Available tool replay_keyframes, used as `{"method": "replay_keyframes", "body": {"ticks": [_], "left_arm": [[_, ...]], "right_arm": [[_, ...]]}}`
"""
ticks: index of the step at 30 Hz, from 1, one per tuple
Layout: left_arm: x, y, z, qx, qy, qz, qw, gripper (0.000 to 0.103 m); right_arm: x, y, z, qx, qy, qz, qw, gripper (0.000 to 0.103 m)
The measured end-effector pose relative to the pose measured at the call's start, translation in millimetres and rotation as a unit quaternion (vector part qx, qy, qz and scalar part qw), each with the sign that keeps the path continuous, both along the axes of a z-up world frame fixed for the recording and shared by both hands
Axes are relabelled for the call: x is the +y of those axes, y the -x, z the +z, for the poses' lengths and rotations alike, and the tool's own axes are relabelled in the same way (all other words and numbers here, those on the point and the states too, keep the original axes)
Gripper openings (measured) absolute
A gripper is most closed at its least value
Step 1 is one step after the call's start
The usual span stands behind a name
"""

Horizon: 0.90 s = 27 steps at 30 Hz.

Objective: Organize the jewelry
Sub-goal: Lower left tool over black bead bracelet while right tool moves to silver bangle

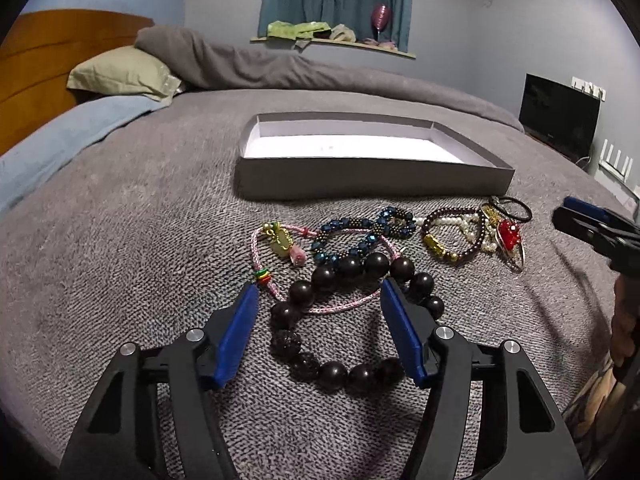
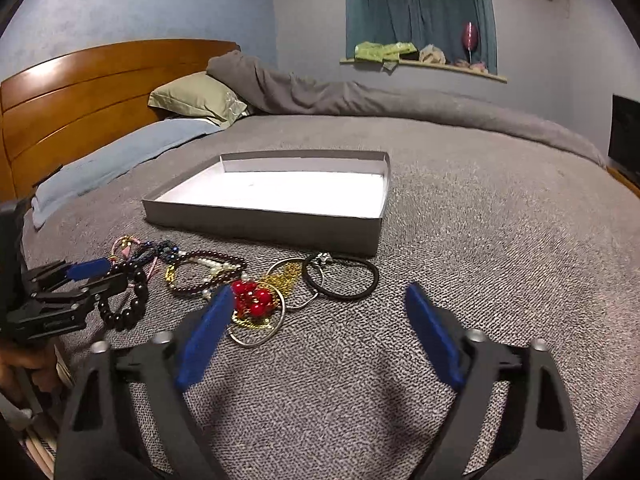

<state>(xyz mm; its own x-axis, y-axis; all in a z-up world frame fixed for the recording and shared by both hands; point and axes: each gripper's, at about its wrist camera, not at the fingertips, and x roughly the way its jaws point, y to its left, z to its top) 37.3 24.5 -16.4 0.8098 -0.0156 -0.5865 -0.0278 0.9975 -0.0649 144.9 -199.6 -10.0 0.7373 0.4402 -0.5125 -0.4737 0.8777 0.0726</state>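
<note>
Bracelets point(image 1: 344, 312) lay at six o'clock of box point(image 1: 372, 184), overlapping pieces hard to separate, left gripper point(image 1: 318, 294) gaped around dark beads without pressing, right gripper point(image 2: 320, 300) gaped empty.

One open grey box point(image 1: 372, 184), one pillow point(image 1: 124, 72), two tongs, several bracelets point(image 1: 352, 272).

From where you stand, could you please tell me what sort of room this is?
Almost certainly a bedroom: the jewelry lies on a bed's grey blanket, with a pillow against a wooden headboard and a curtained window behind.
</note>
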Motion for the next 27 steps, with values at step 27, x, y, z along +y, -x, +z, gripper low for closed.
{"method": "replay_keyframes", "body": {"ticks": [27], "left_arm": [[1, 4, -10, 0.023, -0.013, -0.002, 0.9996, 0.047]], "right_arm": [[53, -4, -30, 0.05, 0.047, 0.045, 0.997, 0.047]]}}
